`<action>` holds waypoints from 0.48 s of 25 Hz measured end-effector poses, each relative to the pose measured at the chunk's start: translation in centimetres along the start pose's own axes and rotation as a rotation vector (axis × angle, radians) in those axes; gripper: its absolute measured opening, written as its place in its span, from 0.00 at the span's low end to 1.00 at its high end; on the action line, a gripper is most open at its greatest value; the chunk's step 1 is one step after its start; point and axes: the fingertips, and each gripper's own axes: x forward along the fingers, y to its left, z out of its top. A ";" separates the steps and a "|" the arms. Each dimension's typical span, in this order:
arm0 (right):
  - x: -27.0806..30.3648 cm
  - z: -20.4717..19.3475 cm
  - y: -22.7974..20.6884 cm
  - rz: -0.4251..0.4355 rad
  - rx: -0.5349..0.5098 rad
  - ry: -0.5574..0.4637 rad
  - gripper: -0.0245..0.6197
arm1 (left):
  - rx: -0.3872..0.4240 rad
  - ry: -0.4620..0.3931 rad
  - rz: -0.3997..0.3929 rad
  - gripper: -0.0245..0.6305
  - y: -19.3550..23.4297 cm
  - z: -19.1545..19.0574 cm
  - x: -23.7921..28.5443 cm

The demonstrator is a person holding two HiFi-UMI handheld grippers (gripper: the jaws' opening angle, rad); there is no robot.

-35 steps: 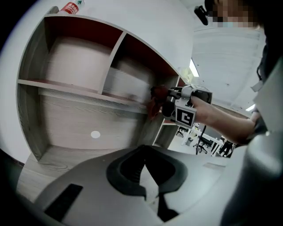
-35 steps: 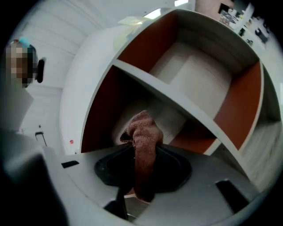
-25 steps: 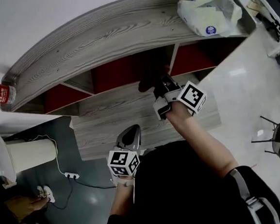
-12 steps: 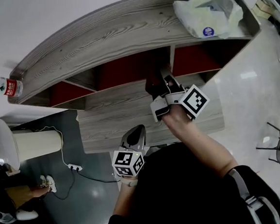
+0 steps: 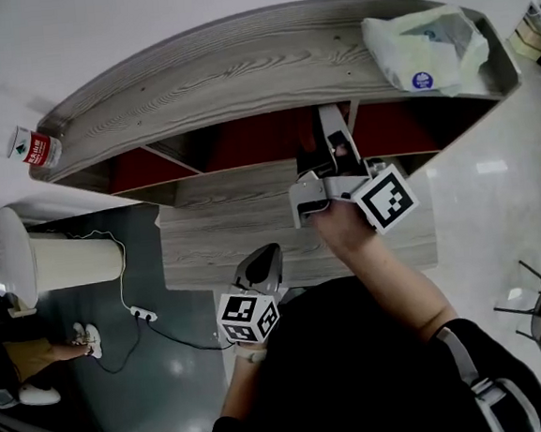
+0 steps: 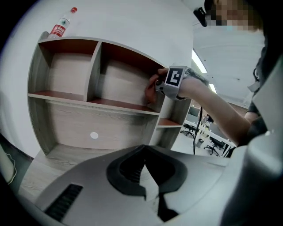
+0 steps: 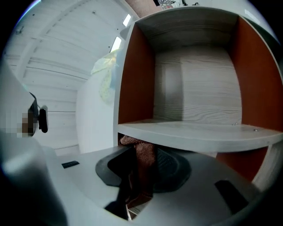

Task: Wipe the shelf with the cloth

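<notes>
So the right gripper [image 7: 143, 154] was clamped on the cloth [image 7: 142, 173] by the shelf [image 7: 199, 132] edge; left gripper [image 6: 143, 152] sat closed, empty.

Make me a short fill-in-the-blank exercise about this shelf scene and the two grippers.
The right gripper is shut on a brown ____.
The left gripper, jaws together, holds ____.
On top of the shelf, a plastic bag is at one end and a water ____ at the other.
Missing words: cloth; nothing; bottle.
</notes>
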 end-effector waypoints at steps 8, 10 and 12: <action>2.6 0.4 -3.4 -0.090 0.094 -0.067 0.20 | -0.009 -0.009 0.015 0.05 1.3 0.4 -0.1; 2.5 0.3 -4.2 -0.104 0.093 -0.075 0.20 | -0.012 -0.007 0.013 0.05 1.5 0.4 0.0; 2.2 0.1 -5.3 -0.124 0.073 -0.080 0.20 | -0.016 -0.004 0.010 0.05 1.7 0.3 0.0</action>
